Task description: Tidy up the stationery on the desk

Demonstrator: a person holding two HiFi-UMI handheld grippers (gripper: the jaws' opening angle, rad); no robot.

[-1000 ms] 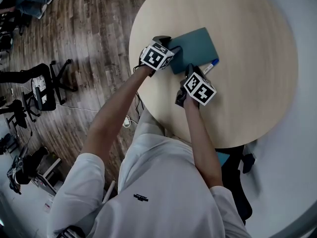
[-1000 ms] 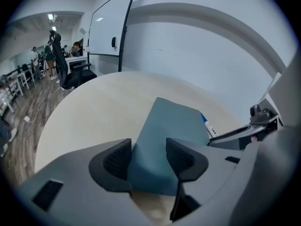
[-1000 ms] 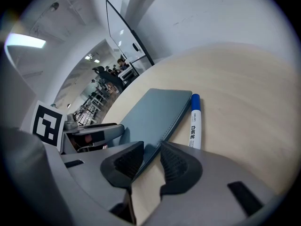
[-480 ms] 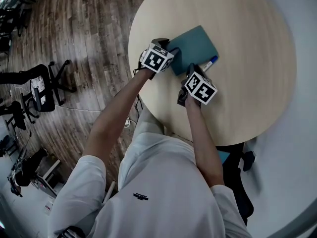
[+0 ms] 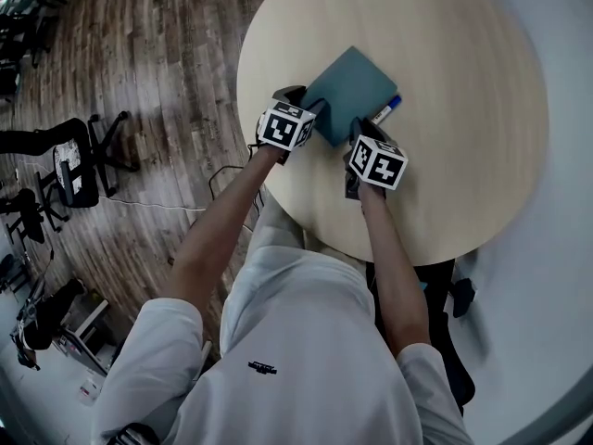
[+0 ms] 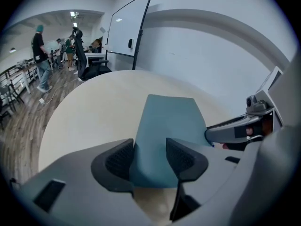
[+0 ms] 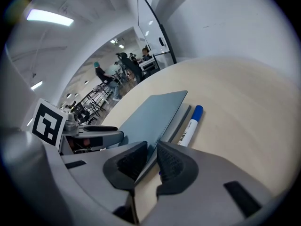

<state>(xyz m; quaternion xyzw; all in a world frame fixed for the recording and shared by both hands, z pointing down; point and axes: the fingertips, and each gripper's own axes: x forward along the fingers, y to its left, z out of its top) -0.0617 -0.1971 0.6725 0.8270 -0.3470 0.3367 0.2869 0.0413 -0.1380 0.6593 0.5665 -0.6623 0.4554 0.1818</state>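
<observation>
A teal notebook [image 5: 350, 86] lies on the round pale wooden table [image 5: 463, 109], near its front left part. My left gripper [image 5: 310, 109] is at the notebook's near left corner. In the left gripper view the notebook [image 6: 169, 121] fills the narrow gap of that gripper [image 6: 149, 157], touching both pads. My right gripper [image 5: 357, 135] is shut on the notebook's near right edge; the cover [image 7: 150, 117] runs thin between its pads [image 7: 151, 159] and looks tilted up. A white marker with a blue cap [image 5: 387, 108] lies along the notebook's right side [image 7: 190, 124], partly hidden.
The table's near edge [image 5: 306, 239] is just in front of the person's body. Office chairs [image 5: 69, 165] stand on the wooden floor to the left. A whiteboard [image 6: 127, 32] and several people [image 6: 40, 55] are far behind the table.
The notebook has turned on the table, its far end swinging up and left. The left gripper moved slightly toward the person and the right gripper shifted right, both staying on the notebook.
</observation>
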